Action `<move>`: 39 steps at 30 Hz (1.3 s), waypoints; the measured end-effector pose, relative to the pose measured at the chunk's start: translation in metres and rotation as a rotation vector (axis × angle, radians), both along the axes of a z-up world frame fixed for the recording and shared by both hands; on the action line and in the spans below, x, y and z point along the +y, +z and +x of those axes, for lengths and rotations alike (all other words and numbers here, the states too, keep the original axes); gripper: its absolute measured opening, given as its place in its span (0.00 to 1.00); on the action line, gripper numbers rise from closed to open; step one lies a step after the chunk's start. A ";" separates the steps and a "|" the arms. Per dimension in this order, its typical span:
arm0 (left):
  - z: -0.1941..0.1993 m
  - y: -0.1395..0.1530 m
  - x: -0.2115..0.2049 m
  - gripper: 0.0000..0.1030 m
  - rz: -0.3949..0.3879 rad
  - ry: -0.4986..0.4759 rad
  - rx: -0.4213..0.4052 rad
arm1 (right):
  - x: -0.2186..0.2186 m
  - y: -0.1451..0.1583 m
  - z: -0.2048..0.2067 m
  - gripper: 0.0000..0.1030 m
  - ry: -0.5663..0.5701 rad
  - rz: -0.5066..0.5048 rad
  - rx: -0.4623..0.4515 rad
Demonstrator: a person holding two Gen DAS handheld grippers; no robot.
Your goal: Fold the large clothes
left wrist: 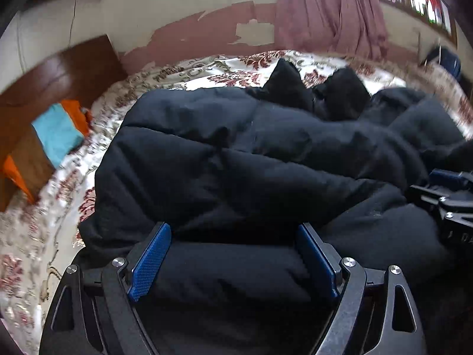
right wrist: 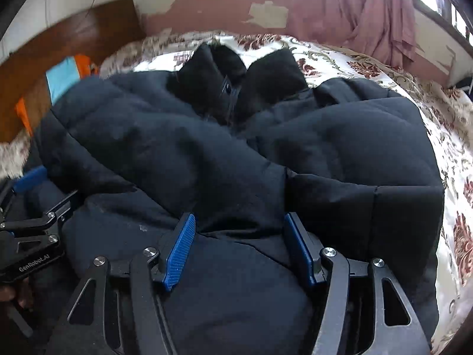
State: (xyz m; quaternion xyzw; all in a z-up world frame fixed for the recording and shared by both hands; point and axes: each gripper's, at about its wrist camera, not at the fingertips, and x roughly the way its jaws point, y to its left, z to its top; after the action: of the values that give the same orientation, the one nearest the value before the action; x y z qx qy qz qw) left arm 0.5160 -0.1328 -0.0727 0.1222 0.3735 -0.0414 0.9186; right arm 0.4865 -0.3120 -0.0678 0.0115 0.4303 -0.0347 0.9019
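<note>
Black puffer jacket (left wrist: 236, 153) on floral bedspread (left wrist: 38, 230), left tool (left wrist: 233, 263) and right tool (right wrist: 239, 248) both apart above it.

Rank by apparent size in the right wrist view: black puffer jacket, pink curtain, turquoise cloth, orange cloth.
1. black puffer jacket, fills most of the frame, but it is nearest the camera
2. pink curtain
3. turquoise cloth
4. orange cloth, partly hidden, so its rank against the turquoise cloth is unsure

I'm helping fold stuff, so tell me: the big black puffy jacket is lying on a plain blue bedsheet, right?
Not quite. The black puffy jacket does lie on the bedsheet, but the sheet is white with red flowers, not plain blue. The right wrist view shows it clearly.
</note>
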 end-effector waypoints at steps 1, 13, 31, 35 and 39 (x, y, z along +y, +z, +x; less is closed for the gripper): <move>-0.001 -0.004 -0.005 0.83 0.037 0.003 -0.009 | 0.002 -0.002 0.000 0.55 0.005 -0.018 0.008; 0.003 -0.017 -0.019 0.86 0.126 -0.008 -0.047 | 0.011 -0.018 0.004 0.56 0.003 -0.071 0.019; 0.033 0.091 0.045 0.91 -0.311 -0.074 -0.032 | -0.072 0.074 0.017 0.74 -0.013 0.028 -0.157; 0.078 0.097 0.017 0.91 -0.237 -0.057 -0.050 | -0.093 0.083 0.073 0.74 -0.066 0.112 -0.176; 0.114 0.093 -0.008 0.91 -0.239 -0.034 -0.060 | -0.104 0.074 0.120 0.74 -0.122 0.236 -0.207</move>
State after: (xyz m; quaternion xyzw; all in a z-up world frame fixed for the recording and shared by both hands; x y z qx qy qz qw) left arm 0.6300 -0.1407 0.0205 0.0194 0.3360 -0.0974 0.9366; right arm 0.6062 -0.4164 0.0066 0.1472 0.3348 -0.0372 0.9300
